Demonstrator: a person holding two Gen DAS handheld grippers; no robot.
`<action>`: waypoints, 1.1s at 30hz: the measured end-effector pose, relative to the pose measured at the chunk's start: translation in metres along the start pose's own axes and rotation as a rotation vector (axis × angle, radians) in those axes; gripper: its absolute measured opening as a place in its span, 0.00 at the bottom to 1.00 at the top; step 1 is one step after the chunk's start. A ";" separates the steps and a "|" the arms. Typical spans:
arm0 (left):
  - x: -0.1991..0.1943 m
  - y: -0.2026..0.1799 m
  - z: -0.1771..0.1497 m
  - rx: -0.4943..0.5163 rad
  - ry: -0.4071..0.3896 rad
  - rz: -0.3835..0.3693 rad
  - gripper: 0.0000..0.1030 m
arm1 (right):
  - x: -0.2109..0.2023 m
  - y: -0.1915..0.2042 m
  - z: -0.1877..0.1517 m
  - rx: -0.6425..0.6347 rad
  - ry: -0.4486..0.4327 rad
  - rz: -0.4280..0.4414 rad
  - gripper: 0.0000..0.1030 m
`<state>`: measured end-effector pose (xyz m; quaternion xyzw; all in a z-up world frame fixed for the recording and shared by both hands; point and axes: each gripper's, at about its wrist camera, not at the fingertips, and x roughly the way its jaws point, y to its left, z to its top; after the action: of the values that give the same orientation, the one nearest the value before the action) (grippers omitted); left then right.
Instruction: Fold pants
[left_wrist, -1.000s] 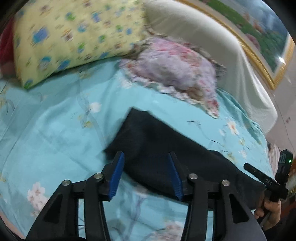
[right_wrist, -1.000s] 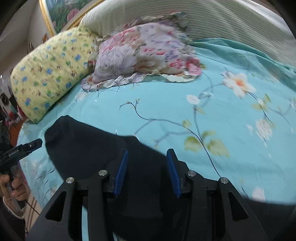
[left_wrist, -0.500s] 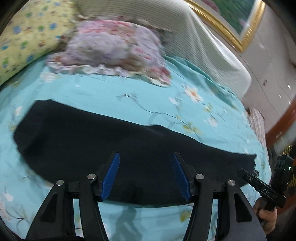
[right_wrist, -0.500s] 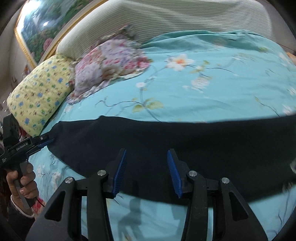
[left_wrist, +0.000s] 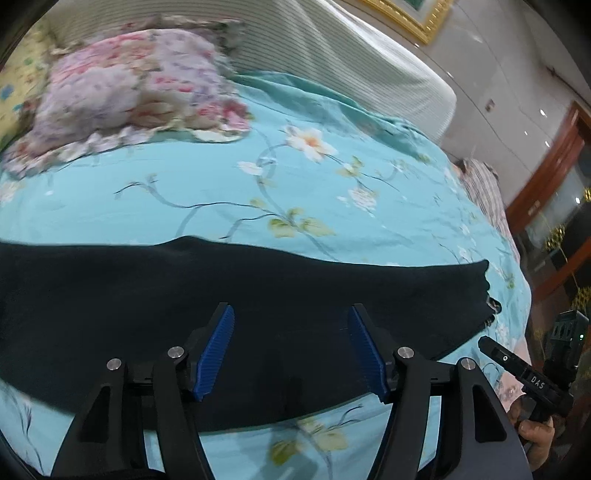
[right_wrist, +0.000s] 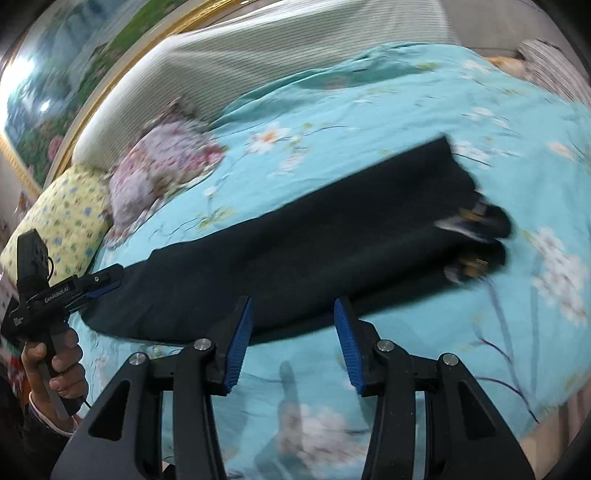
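Note:
Black pants (left_wrist: 155, 280) lie stretched out long across a turquoise floral bedsheet (left_wrist: 332, 206). In the right wrist view the pants (right_wrist: 332, 240) run from lower left to upper right, with the waist end and its tags at the right. My left gripper (left_wrist: 291, 347) is open and empty, hovering over the pants' near edge. It also shows in the right wrist view (right_wrist: 107, 282) at the pants' left end. My right gripper (right_wrist: 293, 343) is open and empty, just in front of the pants' near edge. It shows in the left wrist view (left_wrist: 484, 341) by the right end.
A pink floral pillow (left_wrist: 129, 96) and a yellow patterned pillow (right_wrist: 59, 221) lie at the head of the bed. A striped headboard cover (right_wrist: 277, 51) and a framed painting (right_wrist: 55, 81) stand behind. The bed's edge drops off at the right (right_wrist: 554, 406).
Both grippers have swung to the right along the pants. The left view now shows the pants' right end, and the right view has pulled back to show the whole length.

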<state>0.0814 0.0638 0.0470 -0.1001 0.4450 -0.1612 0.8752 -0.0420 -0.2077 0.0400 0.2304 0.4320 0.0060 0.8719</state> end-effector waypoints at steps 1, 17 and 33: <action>0.004 -0.006 0.002 0.016 0.006 -0.006 0.66 | -0.003 -0.007 -0.001 0.024 -0.005 -0.008 0.51; 0.095 -0.140 0.051 0.362 0.232 -0.229 0.70 | -0.007 -0.086 0.004 0.339 -0.058 0.024 0.56; 0.185 -0.242 0.059 0.572 0.436 -0.326 0.70 | -0.004 -0.125 0.009 0.480 -0.130 0.067 0.11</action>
<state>0.1846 -0.2277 0.0207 0.1150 0.5356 -0.4332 0.7157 -0.0615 -0.3240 -0.0034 0.4450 0.3563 -0.0825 0.8175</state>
